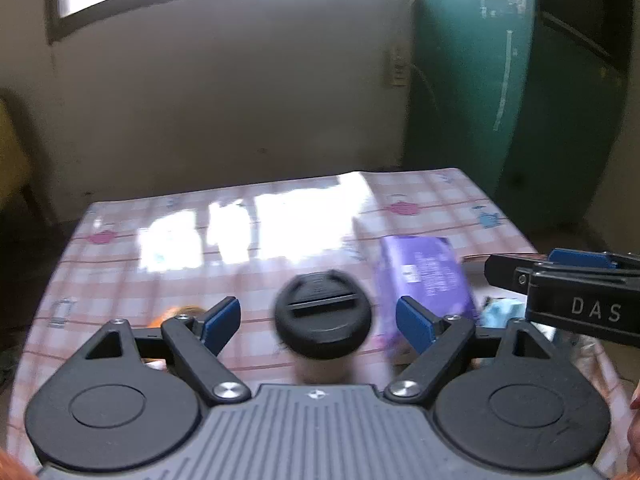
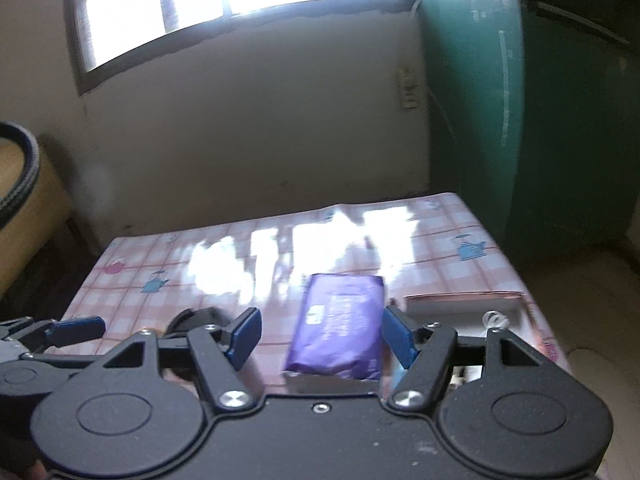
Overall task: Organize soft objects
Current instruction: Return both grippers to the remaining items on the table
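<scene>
Between the spread blue pads of the right gripper lies the purple soft pack, flat on the checked tablecloth, not yet pinched. To grasp it well, I judge the pads should straddle its long sides evenly and close gently, since a soft pack buckles. Just right of it stands an open box, a likely home. Leftward, the left gripper also gapes, with a black-lidded container between its pads, untouched.
</scene>
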`<action>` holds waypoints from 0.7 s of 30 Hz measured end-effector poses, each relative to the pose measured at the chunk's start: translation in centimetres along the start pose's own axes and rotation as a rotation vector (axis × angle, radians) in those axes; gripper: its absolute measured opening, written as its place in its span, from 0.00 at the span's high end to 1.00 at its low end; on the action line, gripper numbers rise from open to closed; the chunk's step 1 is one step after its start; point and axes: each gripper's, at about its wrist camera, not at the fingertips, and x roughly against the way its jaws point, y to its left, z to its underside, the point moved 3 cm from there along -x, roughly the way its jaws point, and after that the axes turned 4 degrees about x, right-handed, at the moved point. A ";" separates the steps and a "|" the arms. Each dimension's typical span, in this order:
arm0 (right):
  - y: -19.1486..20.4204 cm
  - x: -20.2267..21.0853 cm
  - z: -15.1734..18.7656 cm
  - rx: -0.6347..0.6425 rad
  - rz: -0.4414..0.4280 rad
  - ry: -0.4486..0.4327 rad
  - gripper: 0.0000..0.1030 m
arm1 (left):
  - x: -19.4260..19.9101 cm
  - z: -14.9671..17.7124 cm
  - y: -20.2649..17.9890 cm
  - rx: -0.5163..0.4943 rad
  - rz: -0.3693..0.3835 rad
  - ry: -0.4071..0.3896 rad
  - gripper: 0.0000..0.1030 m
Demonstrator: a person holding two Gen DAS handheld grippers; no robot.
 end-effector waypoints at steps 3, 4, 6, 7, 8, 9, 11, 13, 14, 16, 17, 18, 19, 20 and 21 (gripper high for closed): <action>1.9 -0.5 0.2 0.016 -0.025 0.006 0.23 | 0.3 0.2 1.8 0.020 -0.019 0.006 0.15; 2.6 -0.7 0.2 0.024 -0.033 0.009 0.23 | 0.4 0.3 2.4 0.028 -0.027 0.006 0.15; 3.9 -1.0 0.3 0.041 -0.049 0.015 0.23 | 0.6 0.6 3.5 0.041 -0.041 0.009 0.14; 4.7 -1.2 0.4 0.051 -0.059 0.019 0.23 | 0.7 0.7 4.2 0.050 -0.049 0.011 0.14; 5.4 -1.3 0.5 0.058 -0.065 0.021 0.23 | 0.7 0.8 4.7 0.058 -0.053 0.013 0.14; 6.2 -1.5 0.5 0.066 -0.076 0.023 0.23 | 0.8 0.9 5.3 0.066 -0.058 0.016 0.14; 7.4 -1.8 0.6 0.079 -0.089 0.028 0.23 | 1.0 1.2 6.3 0.080 -0.073 0.017 0.14; 8.8 -2.0 0.8 0.094 -0.104 0.033 0.23 | 1.3 1.4 7.3 0.091 -0.088 0.016 0.14; 9.3 -2.2 0.8 0.099 -0.111 0.036 0.23 | 1.4 1.5 7.8 0.099 -0.093 0.018 0.14; 10.6 -2.4 0.9 0.114 -0.126 0.042 0.23 | 1.6 1.8 8.8 0.116 -0.100 0.021 0.14; 11.2 -2.6 0.9 0.122 -0.133 0.045 0.23 | 1.6 1.9 9.3 0.124 -0.104 0.023 0.14; 11.8 -2.7 1.0 0.128 -0.139 0.047 0.23 | 1.6 2.1 9.8 0.133 -0.107 0.025 0.14; 12.4 -2.9 1.1 0.136 -0.146 0.050 0.23 | 1.5 2.2 10.1 0.137 -0.109 0.027 0.14; 13.0 -3.0 1.1 0.143 -0.152 0.053 0.23 | 1.5 2.3 10.5 0.142 -0.112 0.029 0.14; 13.7 -3.2 1.2 0.150 -0.160 0.057 0.23 | 1.5 2.4 10.9 0.147 -0.115 0.031 0.14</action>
